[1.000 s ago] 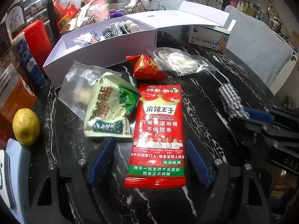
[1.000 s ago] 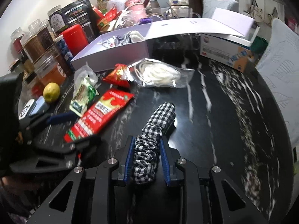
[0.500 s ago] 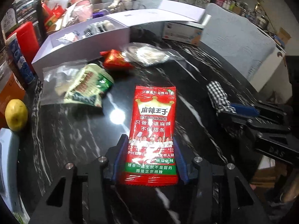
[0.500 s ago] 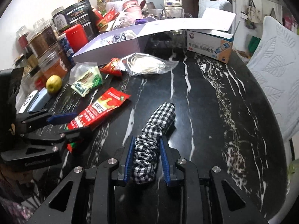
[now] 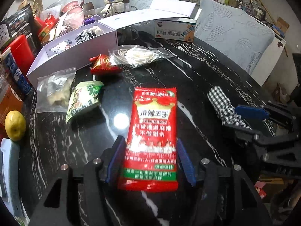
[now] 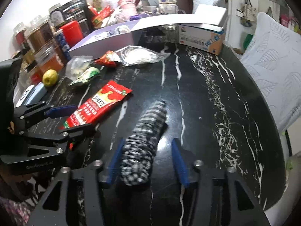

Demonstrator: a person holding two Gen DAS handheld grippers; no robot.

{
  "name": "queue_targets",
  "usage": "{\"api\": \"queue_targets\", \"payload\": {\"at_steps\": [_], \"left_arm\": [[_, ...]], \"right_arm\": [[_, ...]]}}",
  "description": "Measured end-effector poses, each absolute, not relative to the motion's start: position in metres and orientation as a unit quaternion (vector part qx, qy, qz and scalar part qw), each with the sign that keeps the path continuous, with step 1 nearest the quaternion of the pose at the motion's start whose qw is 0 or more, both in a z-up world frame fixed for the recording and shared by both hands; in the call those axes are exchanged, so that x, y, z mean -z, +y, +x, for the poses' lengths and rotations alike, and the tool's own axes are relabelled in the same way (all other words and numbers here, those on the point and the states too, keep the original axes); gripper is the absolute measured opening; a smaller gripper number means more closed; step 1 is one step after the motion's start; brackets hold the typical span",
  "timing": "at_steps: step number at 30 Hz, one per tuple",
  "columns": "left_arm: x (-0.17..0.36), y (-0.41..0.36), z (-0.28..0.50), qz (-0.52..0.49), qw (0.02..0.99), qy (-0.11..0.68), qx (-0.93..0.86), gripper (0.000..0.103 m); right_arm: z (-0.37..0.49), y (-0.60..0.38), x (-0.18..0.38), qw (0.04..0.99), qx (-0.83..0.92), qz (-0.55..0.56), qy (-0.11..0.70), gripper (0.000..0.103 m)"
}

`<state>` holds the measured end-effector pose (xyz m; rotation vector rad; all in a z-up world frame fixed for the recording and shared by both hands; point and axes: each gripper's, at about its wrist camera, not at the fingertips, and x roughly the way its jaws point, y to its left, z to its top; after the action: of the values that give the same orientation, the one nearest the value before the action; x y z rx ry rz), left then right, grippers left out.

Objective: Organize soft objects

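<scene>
A red snack packet (image 5: 153, 124) lies flat on the black marble table (image 5: 191, 71). Its near end sits between the jaws of my left gripper (image 5: 150, 139), which are opening, with a small gap at each pad. A black-and-white checked scrunchie (image 6: 148, 131) lies between the jaws of my right gripper (image 6: 148, 140). These jaws are opening too, and the right pad stands clear of the cloth. Each gripper shows in the other's view: the right gripper (image 5: 242, 120) by the scrunchie (image 5: 220, 101), the left gripper (image 6: 75, 119) around the packet (image 6: 99, 105).
An open white box (image 5: 75, 54) holding small soft items stands at the back left. In front of it lie a zip bag (image 5: 52, 90), a green packet (image 5: 84, 98), a small red packet (image 5: 103, 65) and a clear bag of white cord (image 5: 135, 55). A lemon (image 5: 15, 125) and jars crowd the left edge.
The left gripper closed around the red packet and drew it away from the other packets, then loosened. The right gripper, shut on the scrunchie before, has spread its jaws.
</scene>
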<state>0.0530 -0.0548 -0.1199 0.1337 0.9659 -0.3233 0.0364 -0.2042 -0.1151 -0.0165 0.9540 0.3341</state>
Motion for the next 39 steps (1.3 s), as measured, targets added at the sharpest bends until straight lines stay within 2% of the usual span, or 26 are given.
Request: {"api": "queue_targets", "payload": {"at_steps": [4,7,9,10,16,18,19,20,29,39], "left_arm": [[0.121,-0.059,0.058,0.065,0.871,0.461,0.155,0.067],[0.122,-0.061,0.057,0.064,0.875,0.453,0.16,0.068],[0.123,-0.06,0.055,0.063,0.88,0.443,0.159,0.064],[0.122,-0.06,0.054,0.065,0.883,0.436,0.161,0.052],[0.122,-0.06,0.055,0.067,0.883,0.43,0.173,0.048],[0.122,-0.059,0.057,0.061,0.882,0.432,0.176,0.047],[0.121,-0.058,0.057,0.057,0.882,0.433,0.177,0.047],[0.121,-0.058,0.058,0.055,0.881,0.434,0.179,0.047],[0.117,-0.049,0.054,0.011,0.87,0.446,0.209,0.046],[0.097,-0.044,0.038,0.008,0.884,0.416,0.213,0.046]], "right_arm": [[0.038,-0.199,0.117,0.88,-0.142,-0.024,0.453,0.06],[0.036,-0.194,0.12,0.883,-0.131,-0.047,0.448,0.06],[0.036,-0.192,0.12,0.884,-0.129,-0.056,0.445,0.06],[0.035,-0.193,0.121,0.885,-0.129,-0.058,0.444,0.06],[0.034,-0.192,0.121,0.886,-0.123,-0.067,0.442,0.06],[0.033,-0.191,0.121,0.885,-0.129,-0.07,0.441,0.048],[0.031,-0.19,0.12,0.886,-0.137,-0.072,0.437,0.031],[0.03,-0.19,0.12,0.887,-0.136,-0.072,0.435,0.024],[0.025,-0.196,0.119,0.892,-0.126,-0.037,0.432,0.022],[0.011,-0.198,0.11,0.893,-0.136,-0.016,0.428,0.022]]}}
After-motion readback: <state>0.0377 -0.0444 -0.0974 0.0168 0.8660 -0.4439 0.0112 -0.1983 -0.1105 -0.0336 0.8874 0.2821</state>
